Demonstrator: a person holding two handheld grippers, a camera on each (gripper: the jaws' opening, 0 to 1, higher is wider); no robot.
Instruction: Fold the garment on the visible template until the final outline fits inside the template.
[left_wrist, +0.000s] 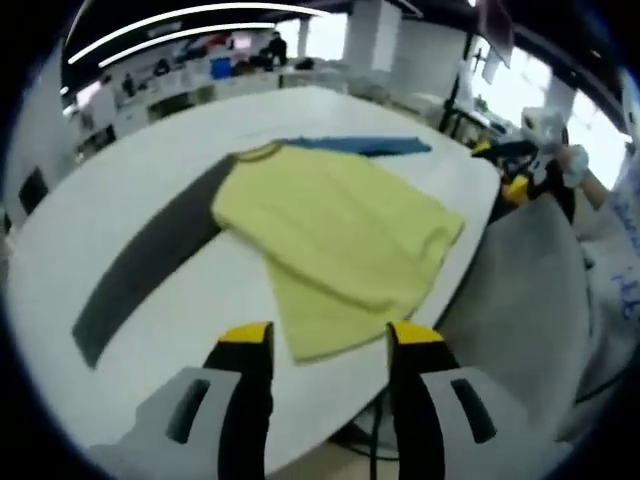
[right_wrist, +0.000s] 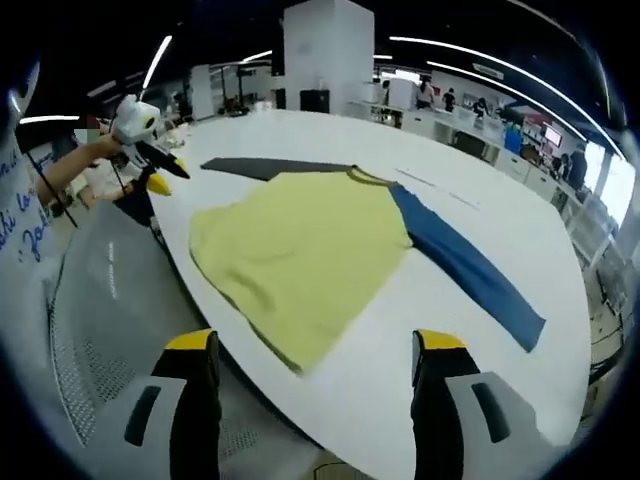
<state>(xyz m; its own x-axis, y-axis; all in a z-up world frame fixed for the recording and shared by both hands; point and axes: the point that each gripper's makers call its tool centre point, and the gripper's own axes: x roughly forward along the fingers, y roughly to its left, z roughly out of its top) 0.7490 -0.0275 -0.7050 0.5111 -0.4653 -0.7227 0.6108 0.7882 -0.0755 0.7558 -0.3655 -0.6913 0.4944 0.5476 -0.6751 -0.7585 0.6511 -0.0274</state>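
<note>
A yellow shirt (left_wrist: 335, 235) lies flat on the white table (left_wrist: 150, 160), with its hem toward the near table edge. Its dark grey sleeve (left_wrist: 150, 260) stretches out to the left, and its blue sleeve (left_wrist: 370, 146) lies along the far side. In the right gripper view the same shirt (right_wrist: 300, 250) has the blue sleeve (right_wrist: 470, 270) running right and the grey sleeve (right_wrist: 265, 167) at the back. My left gripper (left_wrist: 330, 340) hangs open just short of the hem. My right gripper (right_wrist: 315, 345) is open above the table edge, holding nothing. Each gripper also appears in the other view, hand-held: right gripper (left_wrist: 500, 168), left gripper (right_wrist: 160, 170).
A grey mesh chair (left_wrist: 520, 290) stands at the table's edge between the two grippers, seen also as the chair (right_wrist: 100, 300) in the right gripper view. Office desks and people sit far behind the table. A white pillar (right_wrist: 328, 45) rises beyond it.
</note>
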